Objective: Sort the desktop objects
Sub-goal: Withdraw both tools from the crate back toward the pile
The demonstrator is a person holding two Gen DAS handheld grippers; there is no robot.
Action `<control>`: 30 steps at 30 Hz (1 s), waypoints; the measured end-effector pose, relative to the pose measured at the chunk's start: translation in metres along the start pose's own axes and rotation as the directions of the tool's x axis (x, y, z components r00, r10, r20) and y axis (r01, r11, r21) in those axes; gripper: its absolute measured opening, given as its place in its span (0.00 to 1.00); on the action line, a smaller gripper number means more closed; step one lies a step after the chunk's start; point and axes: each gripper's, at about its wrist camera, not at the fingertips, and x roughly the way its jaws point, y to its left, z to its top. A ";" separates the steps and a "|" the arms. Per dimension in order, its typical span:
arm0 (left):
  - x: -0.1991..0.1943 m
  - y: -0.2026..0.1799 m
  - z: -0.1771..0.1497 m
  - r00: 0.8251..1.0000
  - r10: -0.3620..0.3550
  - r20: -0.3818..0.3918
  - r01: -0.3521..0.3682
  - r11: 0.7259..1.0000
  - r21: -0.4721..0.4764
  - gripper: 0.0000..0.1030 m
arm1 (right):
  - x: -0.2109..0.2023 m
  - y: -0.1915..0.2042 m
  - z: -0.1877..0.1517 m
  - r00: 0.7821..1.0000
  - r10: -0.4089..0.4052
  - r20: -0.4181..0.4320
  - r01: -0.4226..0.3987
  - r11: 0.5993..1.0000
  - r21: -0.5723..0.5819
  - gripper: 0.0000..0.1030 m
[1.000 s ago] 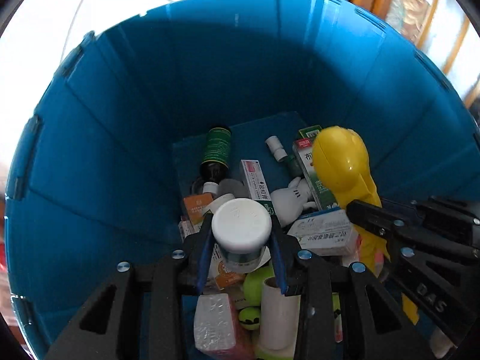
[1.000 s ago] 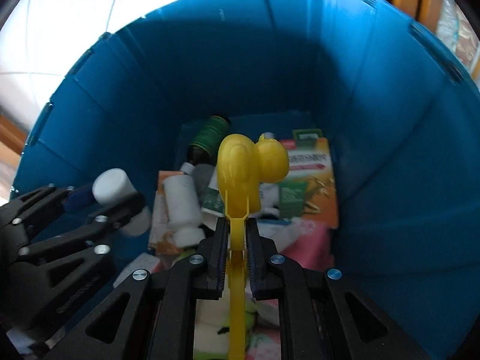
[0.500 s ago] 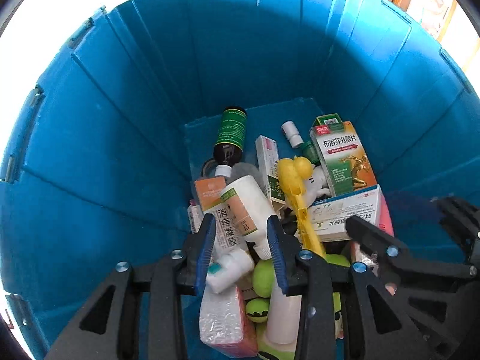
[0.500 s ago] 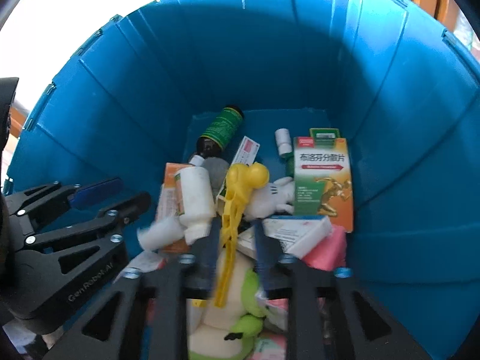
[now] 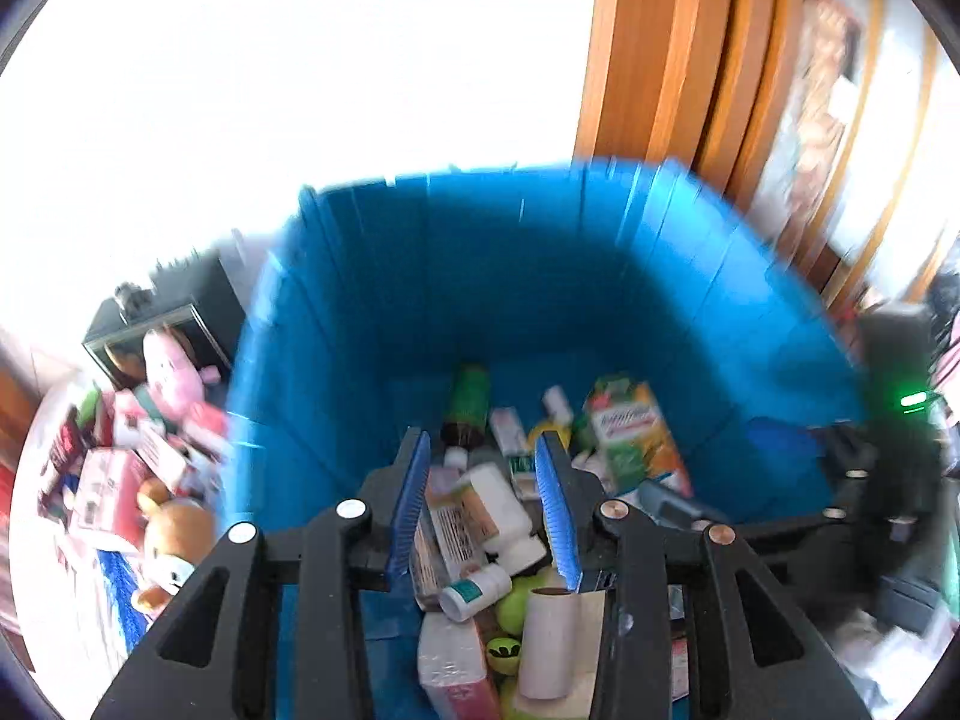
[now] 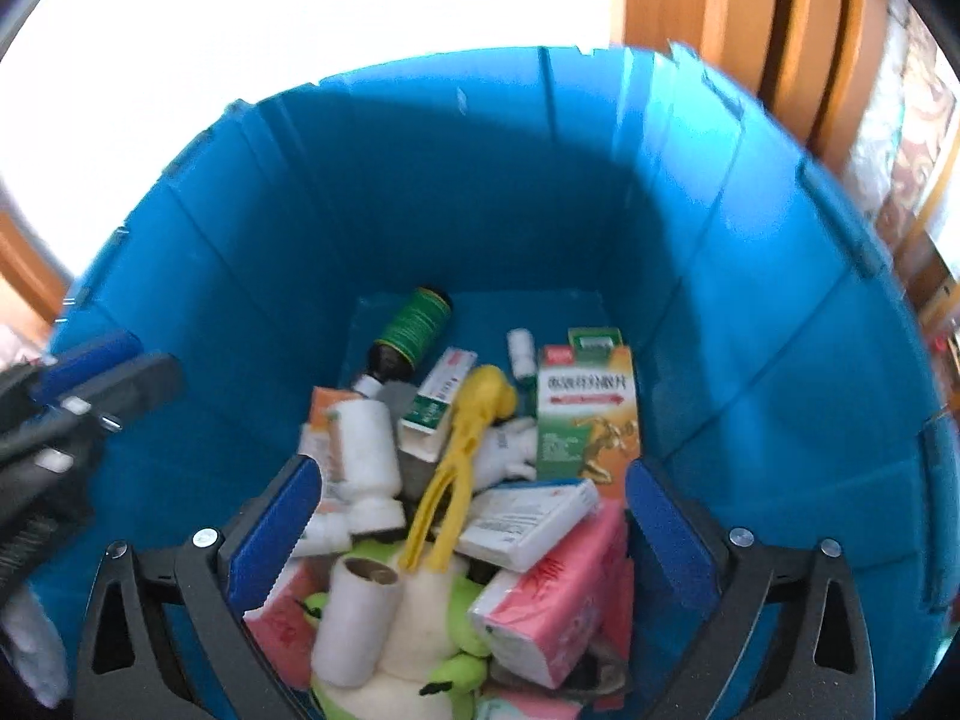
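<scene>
A: How do the left tongs (image 5: 483,504) stand?

B: Parted, with nothing between the blue pads, above the open blue bin (image 5: 540,276). The left view is blurred.

A: And the right tongs (image 6: 465,516)?

B: Spread wide and empty, also over the bin, with the left tongs showing at the left edge of the right view.

A: Where are the sorted things?

B: Heaped on the bin's floor. A white pill bottle (image 6: 363,450) lies on its side on an orange box, and a smaller white bottle (image 5: 477,591) lies just below it in the left view. The yellow clip (image 6: 465,450) rests across the heap, its round head toward the far wall. A dark bottle with a green label (image 6: 411,330) lies at the back, a green and orange medicine box (image 6: 588,411) to its right, a pink tissue pack (image 6: 555,594) and a white roll (image 6: 354,621) nearer.

A: Anything outside the bin?

B: On the tabletop (image 5: 66,576) to the left sit a pink plush (image 5: 171,375), a bear plush (image 5: 171,540) and loose boxes.
</scene>
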 end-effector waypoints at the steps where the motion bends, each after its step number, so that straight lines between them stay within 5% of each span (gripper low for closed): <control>1: -0.019 0.006 -0.001 0.999 0.001 0.046 -0.002 1.000 0.006 0.38 | -0.006 0.004 -0.001 1.000 0.018 0.024 -0.018 1.000 -0.015 1.00; 2: -0.037 0.014 -0.002 0.996 0.008 0.092 -0.009 1.000 0.007 0.43 | -0.015 0.007 -0.001 0.998 0.034 0.055 -0.033 0.999 -0.027 1.00; 4: -0.074 0.035 -0.007 0.981 0.037 0.190 -0.035 0.999 -0.013 0.76 | -0.032 0.016 0.000 0.993 0.043 0.109 -0.038 0.998 -0.046 1.00; 6: -0.103 0.056 -0.016 0.957 0.082 0.277 -0.072 0.996 -0.045 0.85 | -0.051 0.029 -0.002 0.984 0.043 0.172 -0.033 0.998 -0.059 1.00; 11: -0.146 0.125 -0.047 0.913 0.184 0.365 -0.145 0.981 -0.132 0.85 | -0.099 0.068 -0.008 0.952 0.145 0.270 -0.126 0.988 -0.085 1.00; 16: -0.161 0.206 -0.087 0.874 0.317 0.367 -0.245 0.942 -0.230 0.85 | -0.148 0.126 -0.023 0.896 0.241 0.374 -0.209 0.970 -0.126 1.00; 20: -0.155 0.267 -0.121 0.881 0.348 0.322 -0.272 0.927 -0.258 0.85 | -0.165 0.186 -0.037 0.862 0.306 0.404 -0.263 0.951 -0.161 1.00; 25: -0.133 0.343 -0.162 0.906 0.342 0.247 -0.266 0.917 -0.297 0.85 | -0.156 0.270 -0.053 0.846 0.343 0.408 -0.289 0.938 -0.189 1.00; 27: -0.121 0.368 -0.177 0.917 0.338 0.209 -0.268 0.915 -0.302 0.85 | -0.141 0.302 -0.054 0.847 0.357 0.395 -0.302 0.933 -0.196 1.00; 30: -0.096 0.403 -0.197 0.936 0.319 0.150 -0.264 0.916 -0.303 0.85 | -0.102 0.347 -0.053 0.880 0.316 0.355 -0.268 0.946 -0.181 1.00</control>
